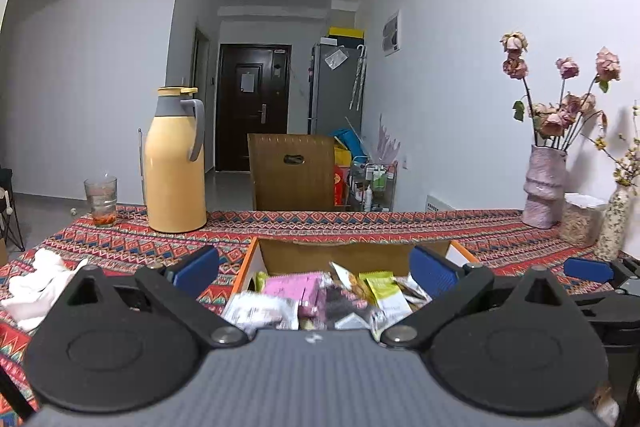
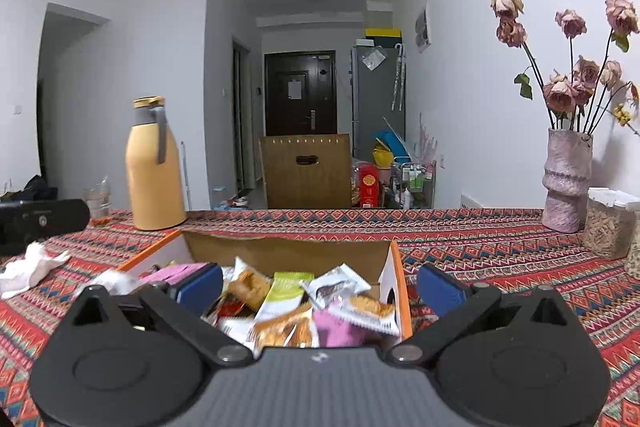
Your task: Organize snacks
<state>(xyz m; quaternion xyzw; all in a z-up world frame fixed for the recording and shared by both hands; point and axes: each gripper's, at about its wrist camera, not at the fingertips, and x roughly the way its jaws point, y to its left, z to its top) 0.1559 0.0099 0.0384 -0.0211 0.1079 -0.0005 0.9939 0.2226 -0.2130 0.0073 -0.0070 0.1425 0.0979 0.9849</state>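
Right wrist: snacks point(image 2: 304, 307) btwn open tongs point(image 2: 320, 285)

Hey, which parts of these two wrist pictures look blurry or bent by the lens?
Left wrist view: the snack packets in the cardboard box are smeared, while the yellow thermos stays sharp. Right wrist view: the packets are blurred too; the walls bow outward, and dark corners frame both pictures.

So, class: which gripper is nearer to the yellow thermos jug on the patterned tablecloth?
Left. The left gripper hovers over the snack box, with the yellow thermos jug just ahead on its left. The right gripper sits further right, farther from the jug.
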